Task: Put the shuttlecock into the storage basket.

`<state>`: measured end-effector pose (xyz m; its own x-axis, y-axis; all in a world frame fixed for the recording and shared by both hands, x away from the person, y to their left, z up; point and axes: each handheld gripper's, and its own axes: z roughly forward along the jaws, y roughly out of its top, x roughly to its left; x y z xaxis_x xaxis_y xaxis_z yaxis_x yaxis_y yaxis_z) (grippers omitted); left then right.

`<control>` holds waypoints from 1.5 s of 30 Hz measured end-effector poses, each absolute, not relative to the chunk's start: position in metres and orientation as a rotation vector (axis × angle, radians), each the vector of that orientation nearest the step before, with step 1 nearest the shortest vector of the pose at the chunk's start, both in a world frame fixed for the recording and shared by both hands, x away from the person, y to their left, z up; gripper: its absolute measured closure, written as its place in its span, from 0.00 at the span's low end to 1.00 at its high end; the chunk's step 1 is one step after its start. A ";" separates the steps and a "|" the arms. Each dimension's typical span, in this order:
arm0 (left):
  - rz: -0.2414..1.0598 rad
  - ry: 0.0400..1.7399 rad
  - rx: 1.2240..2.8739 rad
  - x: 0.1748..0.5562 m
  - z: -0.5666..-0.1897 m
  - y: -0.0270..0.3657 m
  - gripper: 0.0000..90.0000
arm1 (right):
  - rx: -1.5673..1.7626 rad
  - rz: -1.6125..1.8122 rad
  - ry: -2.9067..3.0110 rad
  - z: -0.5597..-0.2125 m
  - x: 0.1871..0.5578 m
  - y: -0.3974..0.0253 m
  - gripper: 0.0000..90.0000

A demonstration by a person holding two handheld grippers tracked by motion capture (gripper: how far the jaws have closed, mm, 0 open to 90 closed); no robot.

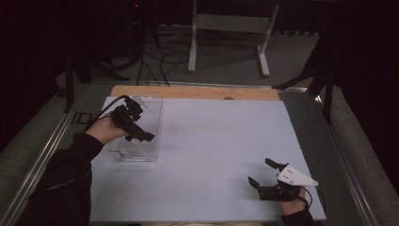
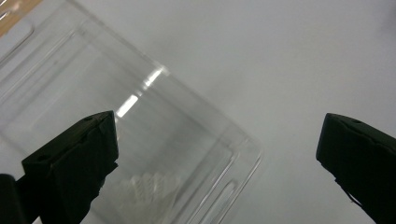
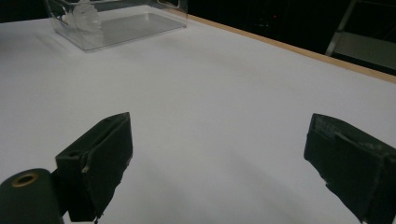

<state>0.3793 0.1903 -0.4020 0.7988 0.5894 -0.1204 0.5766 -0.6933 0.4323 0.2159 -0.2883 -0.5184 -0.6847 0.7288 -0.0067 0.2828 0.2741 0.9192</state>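
Observation:
A clear plastic box [image 1: 141,141] stands at the left of the white table sheet [image 1: 211,141]. A white ribbed object [image 2: 149,189] lies inside it, also visible through the box wall [image 3: 86,14] in the right gripper view. My left gripper [image 1: 141,135] hovers over the box, tilted down, and in its own view [image 2: 217,154] its jaws stand wide apart with nothing between them. My right gripper [image 1: 259,170] rests low near the front right corner. It is open and empty [image 3: 219,158], facing the box [image 3: 116,21] far across the sheet.
A wooden strip [image 1: 197,92] borders the sheet's far edge. Beyond it on the floor are a white table frame [image 1: 230,28] and loose cables [image 1: 164,61]. Metal rails [image 1: 47,146] run along both sides of the table.

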 end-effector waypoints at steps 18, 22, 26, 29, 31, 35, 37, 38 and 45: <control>0.031 0.609 2.513 0.368 -0.400 0.117 0.00 | 0.903 1.396 2.134 -0.519 0.216 -0.287 0.09; 0.037 0.561 2.512 0.364 -0.402 0.107 0.00 | 0.897 1.393 2.137 -0.519 0.216 -0.287 0.09; 0.017 0.547 2.516 0.363 -0.406 0.098 0.00 | 0.901 1.398 2.139 -0.519 0.216 -0.287 0.09; -0.019 0.531 2.521 0.362 -0.411 0.092 0.00 | 0.896 1.394 2.143 -0.519 0.216 -0.287 0.09; -0.027 0.520 2.509 0.361 -0.414 0.088 0.00 | 0.896 1.392 2.144 -0.519 0.216 -0.287 0.09; -0.052 0.480 2.490 0.358 -0.423 0.079 0.00 | 0.897 1.392 2.148 -0.519 0.216 -0.287 0.09; -0.078 0.468 2.476 0.357 -0.427 0.076 0.00 | 0.899 1.393 2.150 -0.519 0.216 -0.287 0.09; -0.094 0.456 2.472 0.355 -0.430 0.073 0.00 | 0.894 1.393 2.154 -0.519 0.216 -0.287 0.09; -0.129 0.399 2.455 0.341 -0.443 0.062 0.00 | 0.899 1.397 2.152 -0.519 0.216 -0.287 0.09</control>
<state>0.3407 0.0617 -0.4433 0.9491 0.2523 -0.1887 0.3150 -0.7491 0.5827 0.2162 -0.2870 -0.5195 -0.7030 0.7112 -0.0001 0.2893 0.2861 0.9135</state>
